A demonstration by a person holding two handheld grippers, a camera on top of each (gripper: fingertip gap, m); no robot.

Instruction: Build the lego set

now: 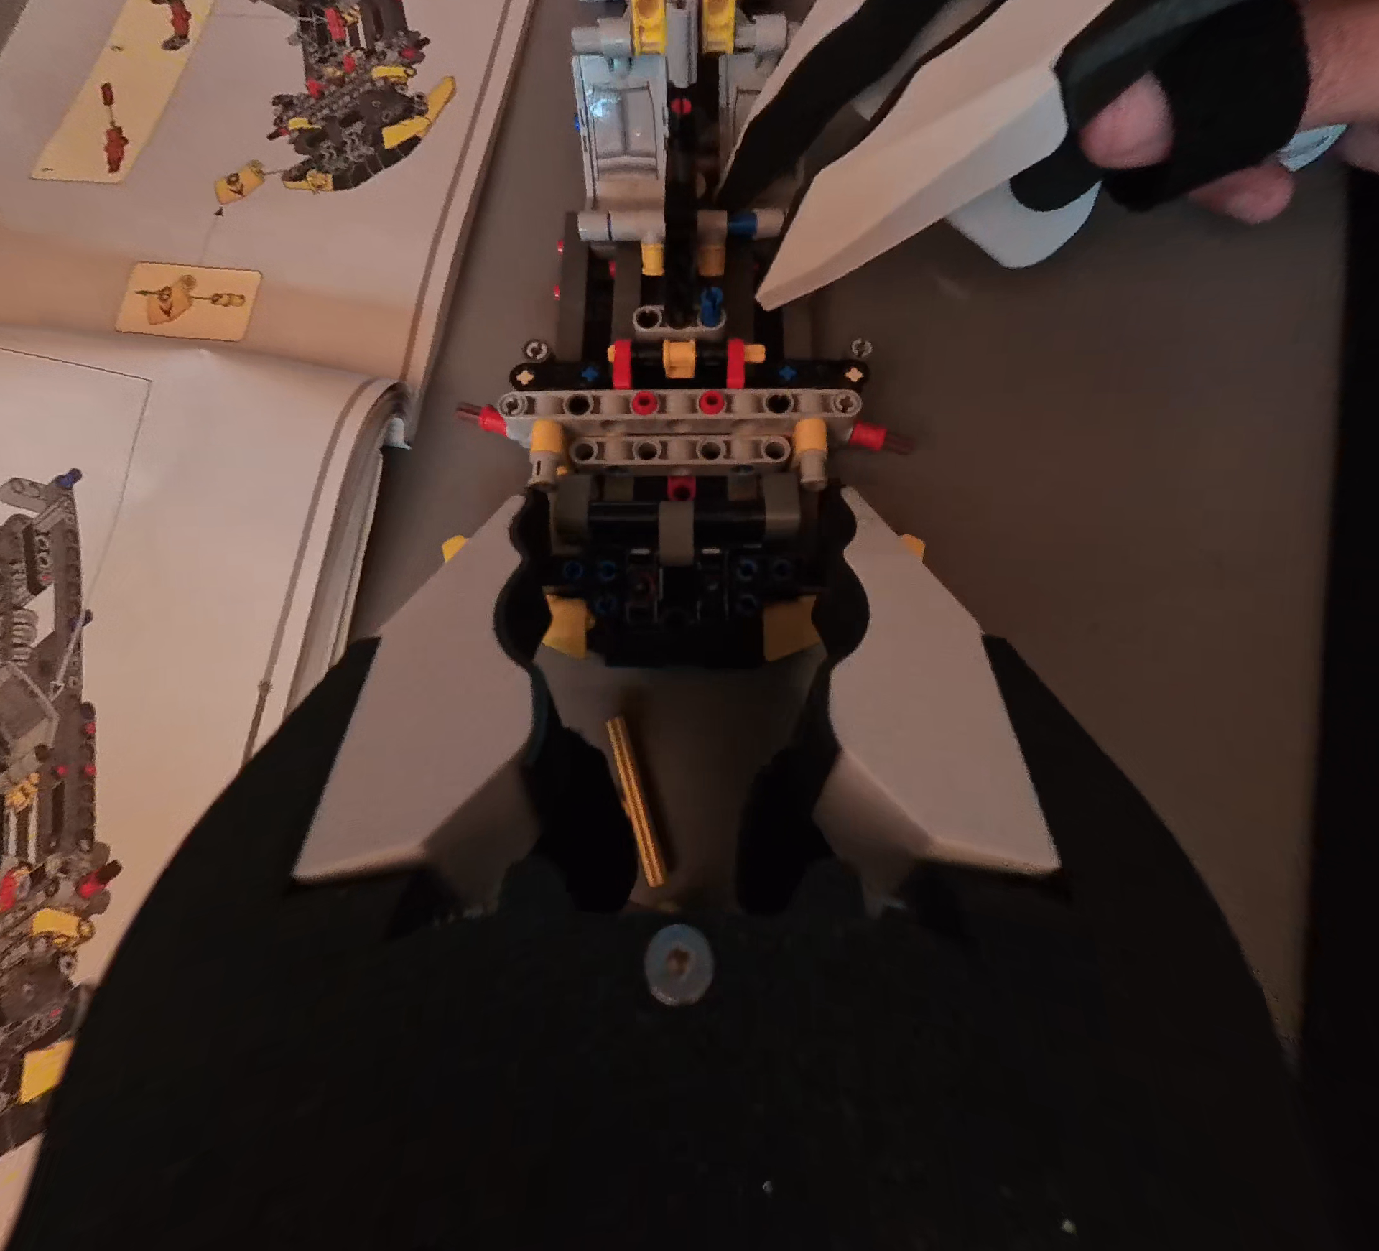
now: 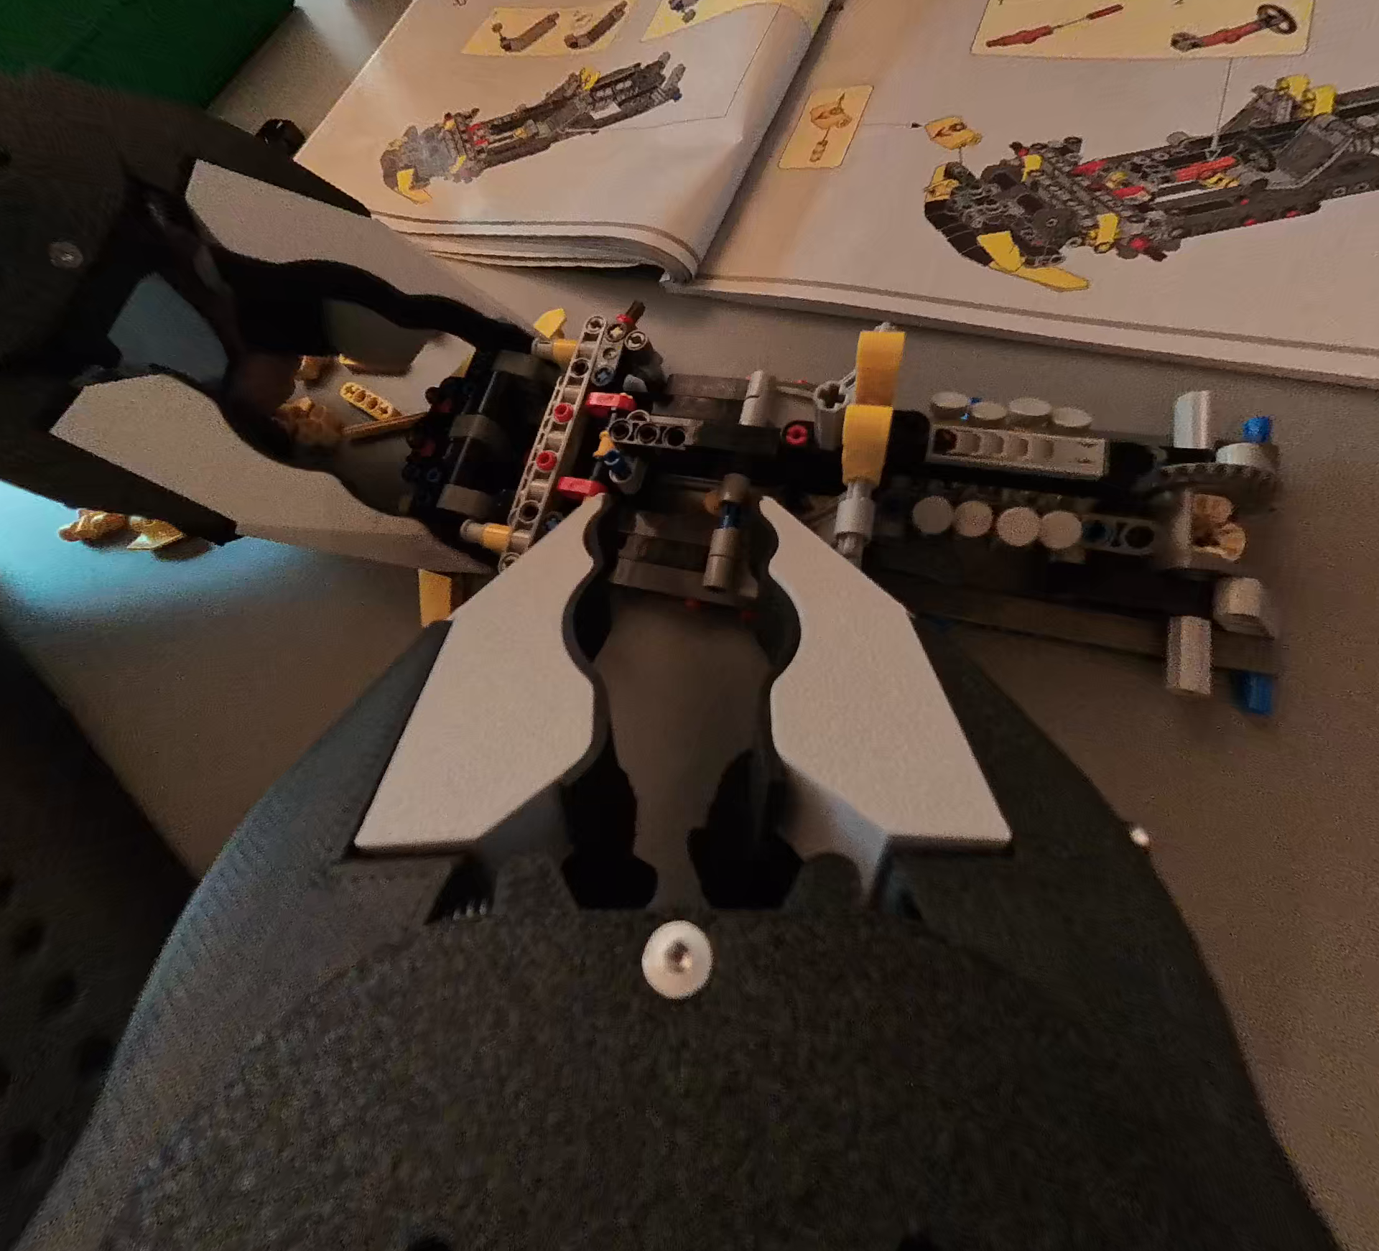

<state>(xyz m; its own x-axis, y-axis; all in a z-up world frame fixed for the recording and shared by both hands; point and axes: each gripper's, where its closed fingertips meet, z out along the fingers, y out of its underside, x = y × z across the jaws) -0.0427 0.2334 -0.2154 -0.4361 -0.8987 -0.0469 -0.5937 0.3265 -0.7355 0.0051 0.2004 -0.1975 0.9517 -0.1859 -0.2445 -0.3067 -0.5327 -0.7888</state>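
Tongs on both sides work one long lego chassis [image 2: 783,469] lying on the grey table [image 2: 1119,842] beside an open instruction booklet [image 2: 858,170].
The left gripper [image 1: 675,588] is clenched around the black and yellow front end of the model, one finger against each side. The right gripper [image 2: 683,521] is spread moderately, gripping nothing, its fingertips touching the chassis side where a small grey and blue pin stands between them. One yellow axle [image 1: 634,797] lies on the table between the left fingers. Several small tan pieces [image 2: 313,417] lie scattered behind the left gripper; too blurred to count. A gloved hand [image 1: 1209,111] holds the right tool.
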